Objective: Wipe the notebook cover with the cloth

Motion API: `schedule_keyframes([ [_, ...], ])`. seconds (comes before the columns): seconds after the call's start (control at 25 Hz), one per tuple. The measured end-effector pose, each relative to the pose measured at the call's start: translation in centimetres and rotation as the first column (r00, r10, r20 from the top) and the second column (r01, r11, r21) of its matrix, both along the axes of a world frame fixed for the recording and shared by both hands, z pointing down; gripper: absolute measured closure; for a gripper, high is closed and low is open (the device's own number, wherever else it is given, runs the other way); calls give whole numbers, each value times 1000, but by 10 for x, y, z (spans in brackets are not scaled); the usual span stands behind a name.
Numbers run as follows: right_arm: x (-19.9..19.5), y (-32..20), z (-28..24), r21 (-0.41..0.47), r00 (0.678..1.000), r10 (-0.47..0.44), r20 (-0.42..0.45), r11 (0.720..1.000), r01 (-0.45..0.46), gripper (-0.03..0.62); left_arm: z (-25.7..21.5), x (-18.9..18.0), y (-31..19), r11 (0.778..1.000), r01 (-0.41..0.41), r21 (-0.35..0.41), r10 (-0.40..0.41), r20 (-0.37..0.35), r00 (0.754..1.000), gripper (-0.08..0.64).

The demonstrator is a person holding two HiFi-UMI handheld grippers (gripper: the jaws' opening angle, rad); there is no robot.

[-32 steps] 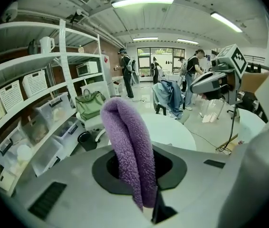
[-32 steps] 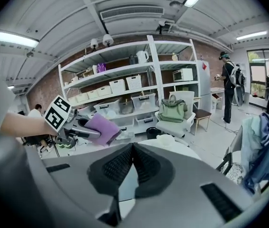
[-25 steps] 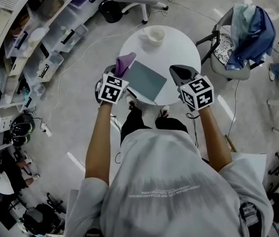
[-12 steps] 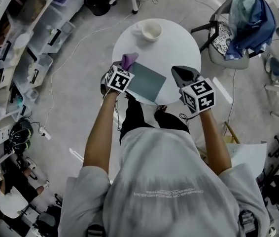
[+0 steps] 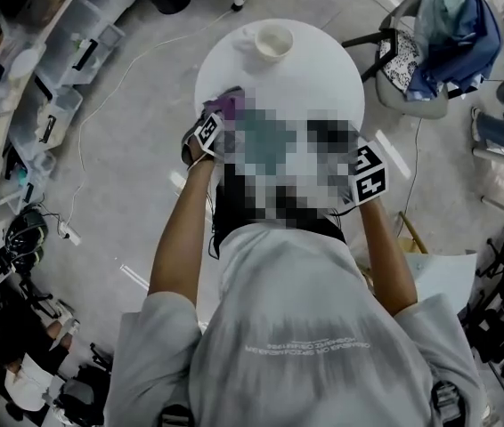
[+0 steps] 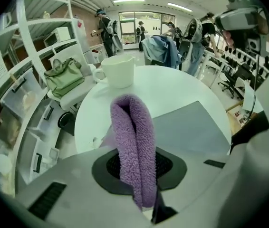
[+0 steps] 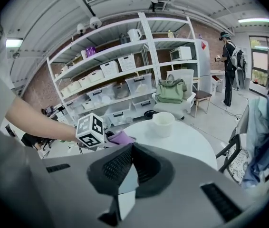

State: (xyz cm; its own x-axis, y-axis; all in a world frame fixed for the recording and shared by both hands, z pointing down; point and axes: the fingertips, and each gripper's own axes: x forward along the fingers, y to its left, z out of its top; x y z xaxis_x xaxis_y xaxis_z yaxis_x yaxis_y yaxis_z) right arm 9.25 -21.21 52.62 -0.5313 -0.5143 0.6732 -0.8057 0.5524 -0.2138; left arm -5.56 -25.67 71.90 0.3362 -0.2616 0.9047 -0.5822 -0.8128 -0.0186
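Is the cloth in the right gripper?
No, the purple cloth is clamped between the jaws of the left gripper.

Grey short-sleeved T-shirt (image 5: 314, 327), white print; left gripper (image 6: 139, 172) and right gripper (image 7: 129, 161) grey.

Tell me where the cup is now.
In the head view the cup stands at the far edge of the table, beyond the cloth at its left side.

Blurred out in the head view across the notebook (image 6: 191, 127) and the counter's (image 6: 172, 87) near edge; elsewhere screened along the notebook's near edge by the left tongs (image 6: 141, 194) and cloth (image 6: 132, 141), almost wholly by the right tongs (image 7: 125, 175).
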Motion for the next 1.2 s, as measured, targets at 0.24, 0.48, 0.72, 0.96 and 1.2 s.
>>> schedule_keyframes([
  [0.24,-1,13,5,2,1000,-21,5,1000,21,589,-3,-3,7,997,78,0,-78,-46,996,506],
  [0.48,-3,28,9,-5,1000,-19,12,1000,19,589,-3,-10,39,982,186,-15,-187,-94,978,506],
  [0.72,-17,43,10,-1,997,-79,18,997,79,589,-2,-17,72,972,233,-20,-234,-110,966,506],
  [0.96,-23,53,5,12,992,-121,20,993,121,589,-2,-24,97,957,285,-44,-289,-138,947,506],
  [1.2,-21,50,5,-10,996,-82,27,997,82,589,-5,-44,119,922,373,-109,-385,-137,913,506],
])
